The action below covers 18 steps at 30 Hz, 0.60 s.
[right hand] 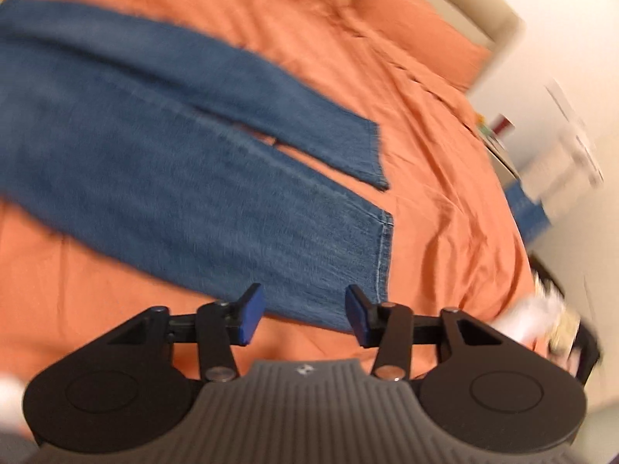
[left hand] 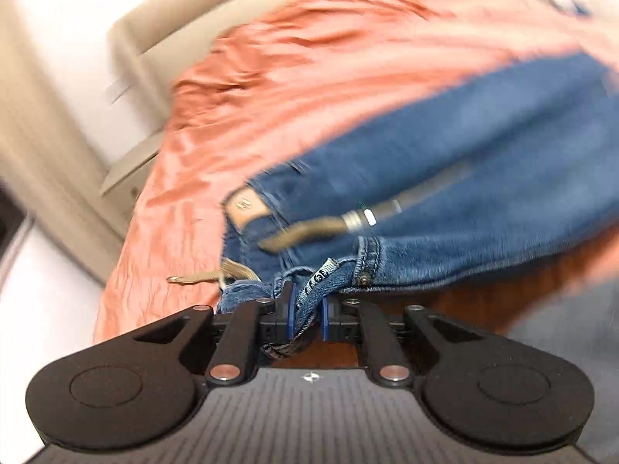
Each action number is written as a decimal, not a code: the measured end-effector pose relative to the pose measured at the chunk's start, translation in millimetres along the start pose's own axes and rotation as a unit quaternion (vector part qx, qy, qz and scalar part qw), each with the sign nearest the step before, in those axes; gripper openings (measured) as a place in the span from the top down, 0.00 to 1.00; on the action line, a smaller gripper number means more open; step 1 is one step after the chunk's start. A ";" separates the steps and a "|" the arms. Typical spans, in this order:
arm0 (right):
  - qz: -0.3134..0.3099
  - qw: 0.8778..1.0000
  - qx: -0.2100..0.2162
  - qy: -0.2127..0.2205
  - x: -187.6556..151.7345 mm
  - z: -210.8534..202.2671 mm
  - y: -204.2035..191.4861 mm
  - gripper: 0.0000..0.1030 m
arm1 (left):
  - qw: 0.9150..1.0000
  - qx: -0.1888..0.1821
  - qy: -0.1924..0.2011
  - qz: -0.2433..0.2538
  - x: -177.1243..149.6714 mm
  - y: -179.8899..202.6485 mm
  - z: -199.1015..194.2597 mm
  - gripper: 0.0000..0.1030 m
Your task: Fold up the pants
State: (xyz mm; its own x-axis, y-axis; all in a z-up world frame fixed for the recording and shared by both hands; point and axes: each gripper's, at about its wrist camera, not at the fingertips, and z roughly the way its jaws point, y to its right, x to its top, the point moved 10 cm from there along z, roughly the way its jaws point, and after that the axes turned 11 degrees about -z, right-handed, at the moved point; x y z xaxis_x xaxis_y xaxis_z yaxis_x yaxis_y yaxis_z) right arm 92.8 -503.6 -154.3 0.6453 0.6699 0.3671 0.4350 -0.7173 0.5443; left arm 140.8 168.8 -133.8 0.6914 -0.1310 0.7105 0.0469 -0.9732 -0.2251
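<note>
Two grippers are on the job, and only one has cloth. Your left gripper [left hand: 305, 311] is clamped narrow on a bunch of denim at the waist end of the jeans [left hand: 445, 178], near the belt loops and a rivet; the blue pads [left hand: 291, 309] pinch the fabric between them. Your right gripper [right hand: 303, 315] stands about half wide over the hem of the nearer leg [right hand: 247, 208], with nothing between its pads, though the hem edge lies just ahead of them.

The jeans lie along the near edge of the bed [left hand: 271, 89], on the orange sheet, waist at one end and both legs stretched flat toward the other. The legs are slightly apart near the hems, with a sliver of sheet showing between them.

My judgement: you are at the start of the fold, taking hold of both ends. The next move calls for your right gripper to close on the hem, then for both ends to be carried together so the cloth doubles without dragging.

Watch the belt [left hand: 309, 230] with its metal tip, loose across the waist; it could slide or snag as you lift. A tan strap [left hand: 201, 276] also trails on the sheet beside the waist. The far leg [right hand: 271, 108] is not gripped and may lag behind. The clutter beyond the far corner of the bed is well apart.
</note>
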 end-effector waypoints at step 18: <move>-0.241 0.969 -0.050 -0.029 -38.8 76.8 -22.2 0.98 | 0.990 0.023 -0.014 -0.135 25.5 -8.9 -6.4 0.88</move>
State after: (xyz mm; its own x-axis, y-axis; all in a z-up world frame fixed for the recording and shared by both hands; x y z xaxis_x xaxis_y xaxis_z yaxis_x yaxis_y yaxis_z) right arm 106.3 -528.5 -238.6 0.4176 0.9086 0.0105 0.6340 -0.2996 0.7129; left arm 153.4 172.9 -109.4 0.6696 0.1385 0.7297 0.2654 -0.9622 -0.0609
